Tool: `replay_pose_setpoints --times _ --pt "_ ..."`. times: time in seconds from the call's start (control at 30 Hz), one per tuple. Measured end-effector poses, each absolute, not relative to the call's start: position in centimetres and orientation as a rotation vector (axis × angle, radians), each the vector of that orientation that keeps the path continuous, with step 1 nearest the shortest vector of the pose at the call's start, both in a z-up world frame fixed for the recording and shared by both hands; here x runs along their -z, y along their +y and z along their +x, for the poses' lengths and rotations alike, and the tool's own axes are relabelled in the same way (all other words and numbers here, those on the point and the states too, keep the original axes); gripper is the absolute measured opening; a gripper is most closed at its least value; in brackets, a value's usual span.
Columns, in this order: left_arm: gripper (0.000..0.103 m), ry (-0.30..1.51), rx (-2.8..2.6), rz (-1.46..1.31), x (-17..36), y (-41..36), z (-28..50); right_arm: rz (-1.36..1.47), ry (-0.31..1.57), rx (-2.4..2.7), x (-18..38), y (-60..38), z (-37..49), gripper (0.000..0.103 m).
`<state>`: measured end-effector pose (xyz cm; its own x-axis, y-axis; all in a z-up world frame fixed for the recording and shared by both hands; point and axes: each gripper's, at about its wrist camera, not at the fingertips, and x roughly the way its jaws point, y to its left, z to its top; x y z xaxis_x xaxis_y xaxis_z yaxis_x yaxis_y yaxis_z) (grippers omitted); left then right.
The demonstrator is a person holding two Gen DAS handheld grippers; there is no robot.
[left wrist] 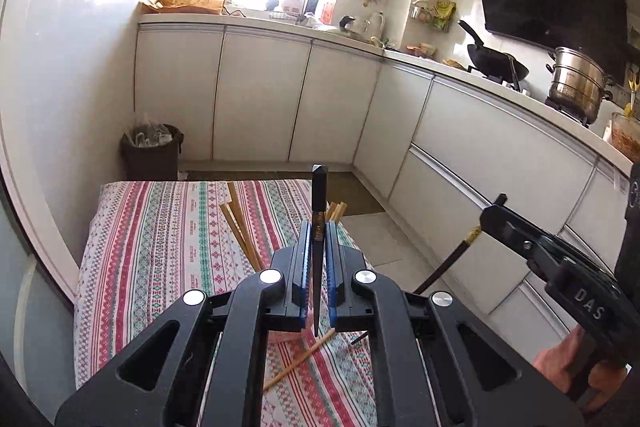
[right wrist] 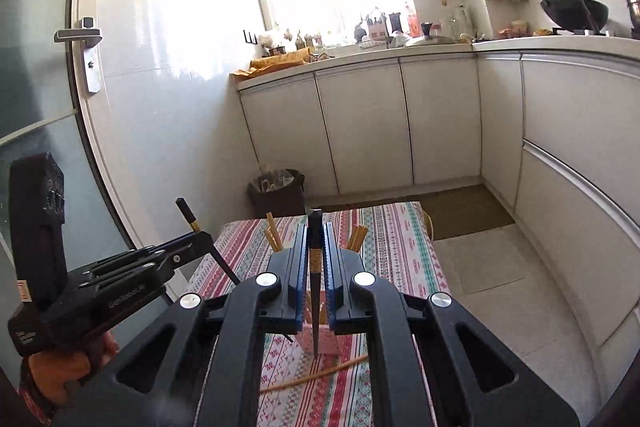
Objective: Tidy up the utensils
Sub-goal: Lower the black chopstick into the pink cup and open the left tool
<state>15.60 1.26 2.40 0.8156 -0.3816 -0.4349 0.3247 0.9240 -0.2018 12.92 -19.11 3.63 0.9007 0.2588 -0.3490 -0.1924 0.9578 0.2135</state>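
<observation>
1. In the left wrist view, the left gripper is seen clenched on a black lacquered chopstick with a gold band, held upright between the blue-padded fingers; its thin tip hangs just above the pale pink holder on the table.
2. In the right wrist view, the right gripper is likewise clamped on a second black gold-banded chopstick, tip down over the pink rectangular holder, which already carries several tan bamboo chopsticks.
3. The step in hand is judged to be the dropping of both black sticks into the holder; both grips should be kept firm until each tip is inside the opening.
4. Each stick is best kept vertical and centred over the opening, clear of the bamboo ones, so that none is levered out.
5. One stick should be lowered at a time; the holder looks light and could be tipped by a sideways push.
6. The fingers should be released only once a tip is well inside.
7. One loose tan bamboo chopstick lies on the striped patterned tablecloth beside the holder and is yet to be gathered.
</observation>
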Motion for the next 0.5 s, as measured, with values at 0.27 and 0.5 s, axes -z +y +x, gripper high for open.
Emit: replay_pose_setpoints --times 0.27,0.5 --pt "0.006 0.518 0.315 -0.103 0.1 0.6 21.4 0.185 0.38 -0.236 -3.0 -19.2 16.6 0.007" --pt "0.017 0.591 0.291 -0.086 2.8 0.5 23.0 0.19 0.393 -0.241 -1.6 -18.6 18.8 0.007"
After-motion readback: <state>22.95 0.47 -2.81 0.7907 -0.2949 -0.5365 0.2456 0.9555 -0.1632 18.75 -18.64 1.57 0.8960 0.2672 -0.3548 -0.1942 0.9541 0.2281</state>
